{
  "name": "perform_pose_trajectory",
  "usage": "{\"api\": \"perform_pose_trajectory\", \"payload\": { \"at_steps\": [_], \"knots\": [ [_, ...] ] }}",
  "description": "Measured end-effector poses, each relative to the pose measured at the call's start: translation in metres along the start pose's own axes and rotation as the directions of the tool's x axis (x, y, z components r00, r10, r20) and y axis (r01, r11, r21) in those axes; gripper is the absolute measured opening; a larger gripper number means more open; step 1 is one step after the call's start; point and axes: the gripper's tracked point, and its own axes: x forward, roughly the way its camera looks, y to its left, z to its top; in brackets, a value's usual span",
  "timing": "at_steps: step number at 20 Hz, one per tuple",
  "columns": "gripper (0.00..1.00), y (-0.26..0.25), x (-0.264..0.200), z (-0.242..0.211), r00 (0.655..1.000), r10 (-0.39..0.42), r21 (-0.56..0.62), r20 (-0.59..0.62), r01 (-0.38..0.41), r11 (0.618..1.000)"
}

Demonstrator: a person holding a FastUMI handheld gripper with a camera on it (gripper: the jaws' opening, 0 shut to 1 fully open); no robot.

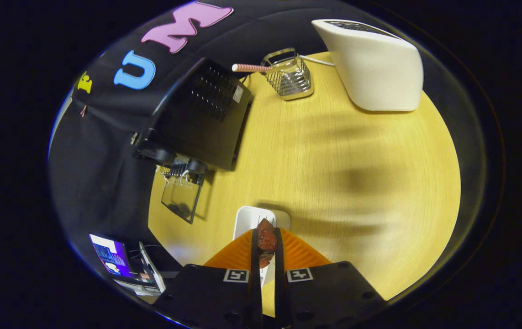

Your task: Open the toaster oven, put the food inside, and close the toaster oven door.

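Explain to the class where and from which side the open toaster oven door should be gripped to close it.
Judging from its pose, grip the free outer edge of the door, which hangs open toward the table below the toaster oven. Come from the table side, beneath the edge, and swing up. The gripper is shut on the food.

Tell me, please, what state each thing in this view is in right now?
Toaster oven: door folded down open, wire rack showing at the mouth.
Gripper: fingers shut on the food.
Food: a reddish-brown piece held between the fingers, over the white plate.
White plate: flat on the wooden table.
Wire basket: upright.
White appliance: standing beside the basket.
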Motion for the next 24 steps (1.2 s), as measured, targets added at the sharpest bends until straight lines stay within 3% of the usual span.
{"api": "perform_pose_trajectory", "payload": {
  "at_steps": [4,8,14,18,24],
  "knots": [
    [0.14,0.008,-0.031,0.003,0.987,-0.101,-0.081,0.125,0.112,0.99],
    [0.14,0.062,-0.065,0.021,0.945,-0.093,-0.071,0.312,0.121,0.99],
    [0.14,0.178,-0.061,0.014,0.888,0.005,-0.007,0.459,-0.002,1.0],
    [0.14,0.238,-0.022,0.01,0.866,0.051,0.057,0.498,-0.092,0.994],
    [0.14,0.307,0.044,0.034,0.831,0.076,0.098,0.551,-0.155,0.983]
  ]
}}
